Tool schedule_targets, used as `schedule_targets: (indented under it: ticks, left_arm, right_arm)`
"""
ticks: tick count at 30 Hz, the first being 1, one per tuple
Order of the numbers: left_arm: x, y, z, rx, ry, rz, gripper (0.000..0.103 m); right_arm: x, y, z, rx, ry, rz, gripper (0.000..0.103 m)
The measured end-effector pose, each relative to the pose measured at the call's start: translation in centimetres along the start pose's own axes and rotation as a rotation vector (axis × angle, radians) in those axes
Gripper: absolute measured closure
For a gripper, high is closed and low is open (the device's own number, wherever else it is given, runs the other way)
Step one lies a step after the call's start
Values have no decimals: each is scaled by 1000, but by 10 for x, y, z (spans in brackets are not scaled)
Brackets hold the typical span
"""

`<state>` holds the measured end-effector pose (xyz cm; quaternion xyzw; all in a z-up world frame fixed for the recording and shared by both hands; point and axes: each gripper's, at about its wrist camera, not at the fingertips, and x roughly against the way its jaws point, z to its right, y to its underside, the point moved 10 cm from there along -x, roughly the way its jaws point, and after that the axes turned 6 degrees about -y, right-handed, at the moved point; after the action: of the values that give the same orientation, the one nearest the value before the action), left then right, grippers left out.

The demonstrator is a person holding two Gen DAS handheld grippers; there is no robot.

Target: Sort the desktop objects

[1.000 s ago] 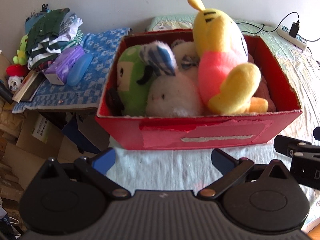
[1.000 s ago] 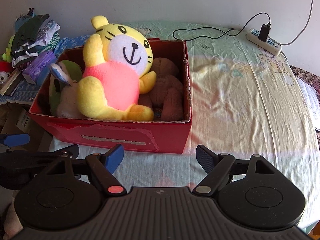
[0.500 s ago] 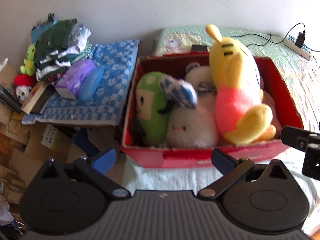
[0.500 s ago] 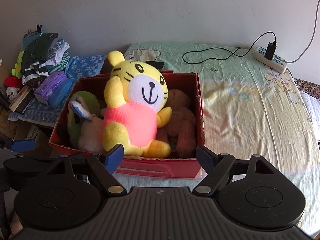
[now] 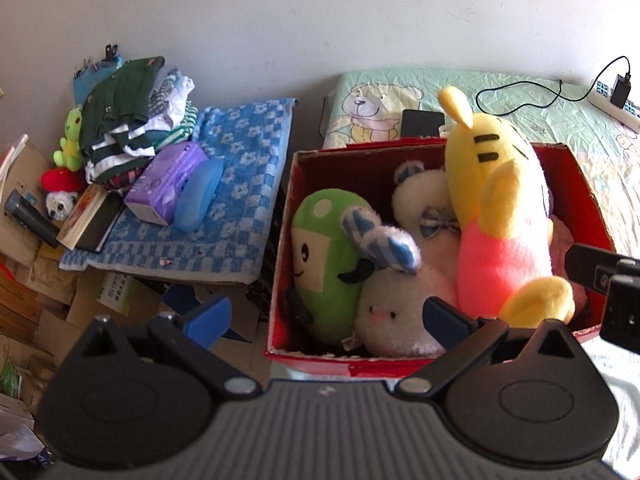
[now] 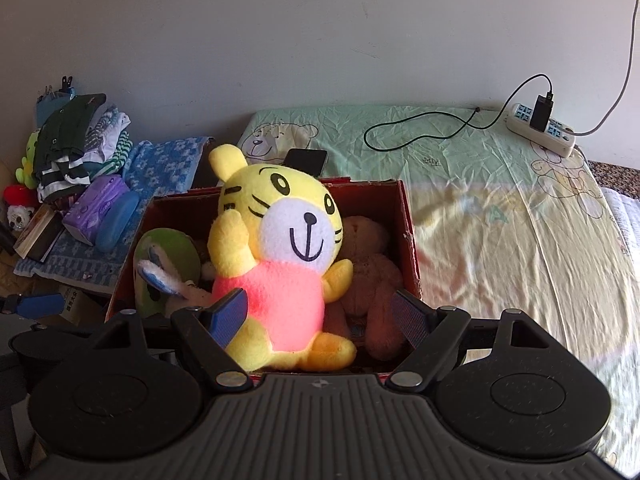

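Note:
A red cardboard box (image 5: 280, 264) (image 6: 408, 224) stands on the bed, full of plush toys. In it sit a yellow tiger in a pink shirt (image 6: 288, 248) (image 5: 500, 216), a green plush (image 5: 324, 256) (image 6: 168, 256), a white bunny (image 5: 396, 312), a white bear with a bow (image 5: 420, 200) and a brown bear (image 6: 368, 264). My left gripper (image 5: 326, 314) is open and empty, above the box's near left corner. My right gripper (image 6: 320, 316) is open and empty, above the box's near edge, in front of the tiger.
A black phone (image 6: 306, 160) lies behind the box. A power strip with a charger and cable (image 6: 540, 124) lies at the far right of the bedsheet (image 6: 500, 220). Left of the bed, a blue checked towel (image 5: 240, 200) holds folded clothes (image 5: 128, 116), a purple pack (image 5: 168, 184) and a blue case (image 5: 198, 194). Cardboard boxes (image 5: 60, 300) lie below.
Both grippers have risen and pulled back from the box, so I see down into it. Both stayed open. The toys have not moved.

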<state>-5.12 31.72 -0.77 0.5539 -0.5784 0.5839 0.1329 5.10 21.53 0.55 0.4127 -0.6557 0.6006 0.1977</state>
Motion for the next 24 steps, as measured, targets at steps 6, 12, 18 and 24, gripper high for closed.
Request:
schedule_targets:
  ticks: [6,12,18,24]
  left_arm:
    - [-7,-1,4,-2,9,-1,1]
    - [-16,-4,-2,23,17,-12,1]
    - [-20,-6,-1,22,26,-8,1]
    - [-25,-8,-2,39,52,-18,1]
  right_arm:
    - [-9,-1,3,-12,23,-9,21]
    - [-15,-5,-1,12,41,-6,21]
    - [-23,-6,-2,7,39,-23,21]
    - [-25,-7,-3,12,43,-24,21]
